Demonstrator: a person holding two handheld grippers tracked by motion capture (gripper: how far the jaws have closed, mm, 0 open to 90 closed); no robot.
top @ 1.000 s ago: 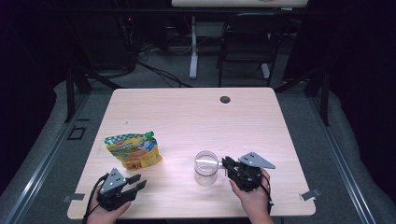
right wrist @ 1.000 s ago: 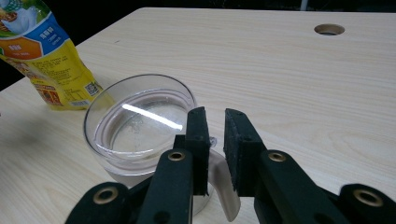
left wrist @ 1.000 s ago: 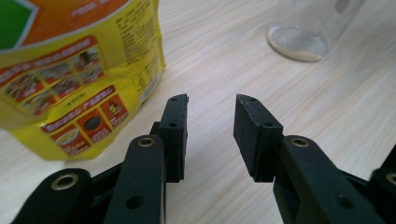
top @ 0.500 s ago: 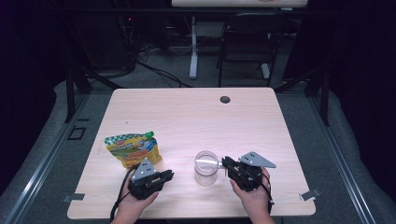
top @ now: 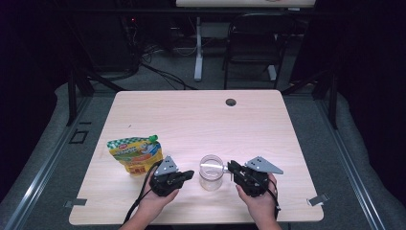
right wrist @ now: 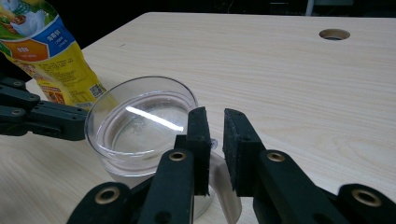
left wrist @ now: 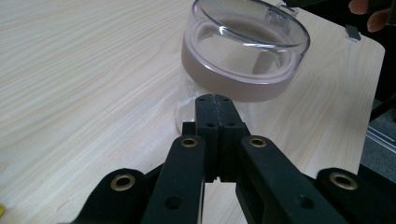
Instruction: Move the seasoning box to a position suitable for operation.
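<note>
One clear cup (top: 211, 171) stands upright, mouth up, near the table's (top: 201, 120) front edge, its handle toward the right gripper (top: 231, 166), whose jaws pinch that handle. Left gripper (top: 190, 174), jaws just pressed together on nothing, points at the cup's side. Whether the cup holds anything is unclear. Yellow pouch (top: 135, 153) stands nearby.

High cam above table (top: 201, 120), fwd-down; tongs cams close, sharing cup (top: 211, 171).

Dark rm; grey floor (top: 335, 143), black chair (top: 251, 45) behind wood table (top: 191, 115).
</note>
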